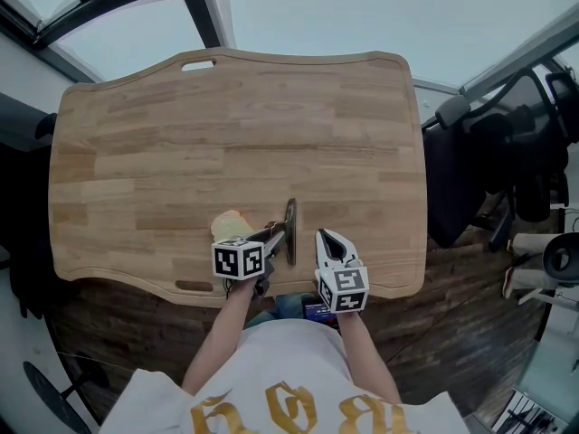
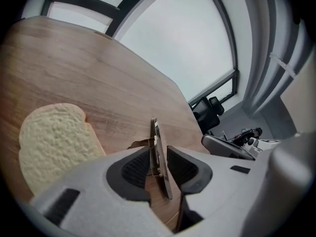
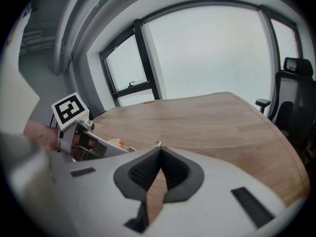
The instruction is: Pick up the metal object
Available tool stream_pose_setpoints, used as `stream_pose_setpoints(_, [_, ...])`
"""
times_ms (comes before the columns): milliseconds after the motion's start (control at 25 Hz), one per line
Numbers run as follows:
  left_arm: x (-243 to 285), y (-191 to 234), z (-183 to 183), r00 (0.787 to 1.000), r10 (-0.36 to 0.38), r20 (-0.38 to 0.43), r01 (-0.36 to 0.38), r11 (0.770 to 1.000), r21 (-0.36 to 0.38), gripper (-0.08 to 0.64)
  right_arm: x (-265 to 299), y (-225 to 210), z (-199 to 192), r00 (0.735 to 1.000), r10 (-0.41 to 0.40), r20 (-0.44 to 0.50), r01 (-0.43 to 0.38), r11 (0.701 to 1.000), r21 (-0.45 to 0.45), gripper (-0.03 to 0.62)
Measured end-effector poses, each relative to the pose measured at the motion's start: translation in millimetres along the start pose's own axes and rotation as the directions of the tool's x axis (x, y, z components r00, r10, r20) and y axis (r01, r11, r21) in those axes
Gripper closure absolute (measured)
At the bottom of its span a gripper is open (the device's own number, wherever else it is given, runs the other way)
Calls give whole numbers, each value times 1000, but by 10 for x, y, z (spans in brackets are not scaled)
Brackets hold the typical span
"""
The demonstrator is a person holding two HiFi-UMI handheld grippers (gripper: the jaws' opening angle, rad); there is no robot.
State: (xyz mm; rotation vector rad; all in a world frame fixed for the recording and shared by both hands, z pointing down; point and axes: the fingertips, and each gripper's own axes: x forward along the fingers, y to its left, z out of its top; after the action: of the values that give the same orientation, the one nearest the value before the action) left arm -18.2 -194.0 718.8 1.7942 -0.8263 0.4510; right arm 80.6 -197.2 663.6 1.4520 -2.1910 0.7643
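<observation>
Holds a gripper in each hand, both forearms reaching up from the near edge of the wooden table (image 1: 235, 125). Angles the left gripper (image 2: 159, 157) forward and to the right, low over the wood, marker cube toward the body. Points the right gripper (image 3: 159, 149) straight ahead, just to the right of the left one and close beside it, without touching.

Shows the left jaws standing apart with the metal object (image 2: 156, 132) between them: a clear gap on the right pad's side, and possibly a light brush against the left pad, hard to tell at this angle. Shows no squeeze on it. Shows the right jaws brought together at the tips with nothing between them.

Finds the metal object near the front middle of the table, thin and narrow, seen edge-on from the left gripper. Runs its long axis away from the body toward the far edge, almost straight, far end pointing across the table.

Leaves a slice of bread (image 2: 54, 142) flat on the wood just left of the left gripper.
</observation>
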Motion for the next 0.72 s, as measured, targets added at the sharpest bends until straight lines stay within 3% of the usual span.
stream_pose_setpoints(200, [34,50,7,1000,15,3,-15,999,-35,500,16,-37,-27,1000,-3,-8,3,1000,0,581])
stream_pose_setpoints(360, [56,45,34,999,-22,34,25,996,-88,537,14,-67,-34,1000,-7,-8,7,1000,4,580])
stream_pose_setpoints(720, [55,8,29,997,-55,57,62,991,-115,540,-21,-97,-6,1000,-7,3,7,1000,12,581])
